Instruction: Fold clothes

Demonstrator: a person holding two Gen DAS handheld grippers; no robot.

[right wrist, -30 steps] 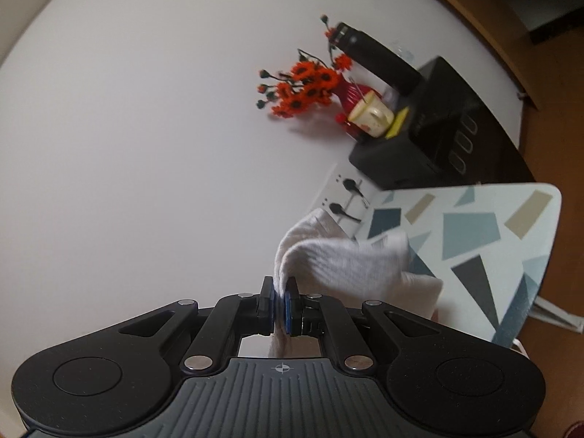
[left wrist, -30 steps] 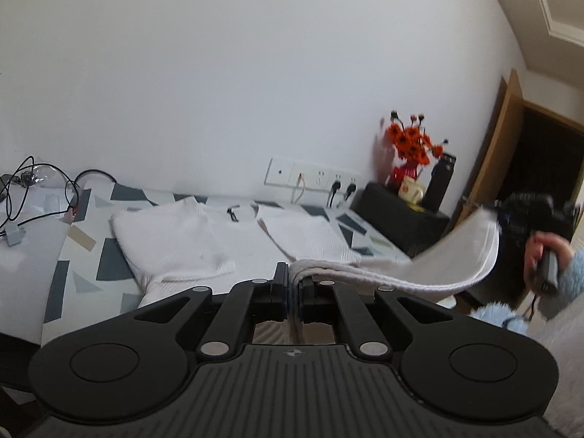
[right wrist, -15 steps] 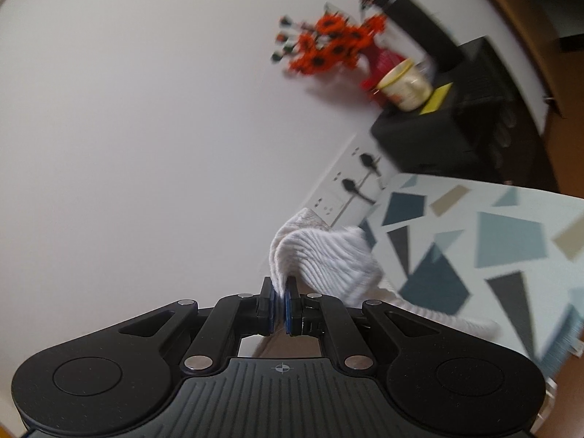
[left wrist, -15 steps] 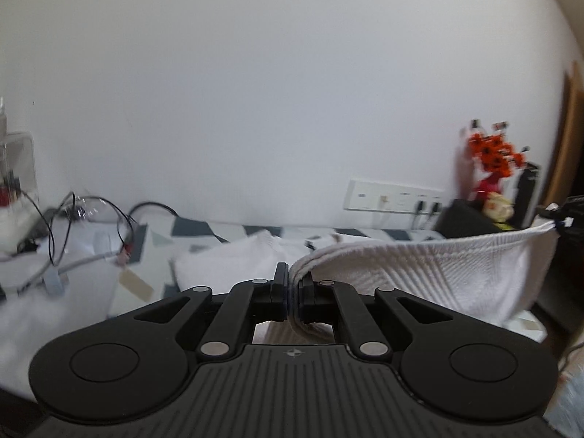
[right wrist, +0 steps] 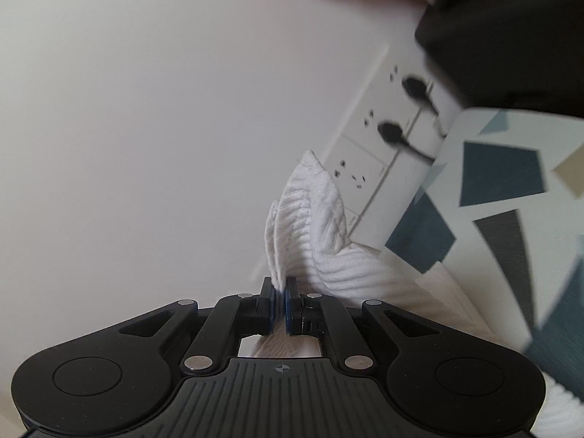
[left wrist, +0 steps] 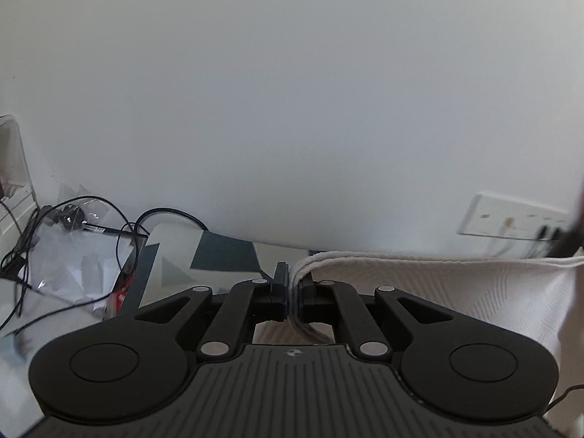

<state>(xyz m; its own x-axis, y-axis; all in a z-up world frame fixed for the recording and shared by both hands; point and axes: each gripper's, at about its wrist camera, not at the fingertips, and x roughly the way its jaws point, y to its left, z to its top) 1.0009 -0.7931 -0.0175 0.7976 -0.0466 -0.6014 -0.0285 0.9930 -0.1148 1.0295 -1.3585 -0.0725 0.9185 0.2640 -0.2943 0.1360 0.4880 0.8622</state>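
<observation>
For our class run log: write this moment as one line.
task: fold clothes | left gripper: shut on white garment | right gripper: shut on white garment | surface: patterned table

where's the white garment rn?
Pinched in both: the left gripper holds the white garment by one edge, the right gripper by another, over the patterned table near the wall sockets.

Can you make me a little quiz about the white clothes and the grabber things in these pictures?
1. True or false: the left gripper is clamped on the edge of the white garment.
2. What does the right gripper pinch? A) a cable B) the white garment C) nothing
3. Fill in: the wall socket panel has two black ____ in it.

Key: 1 true. 2 B. 3 plugs.
</observation>
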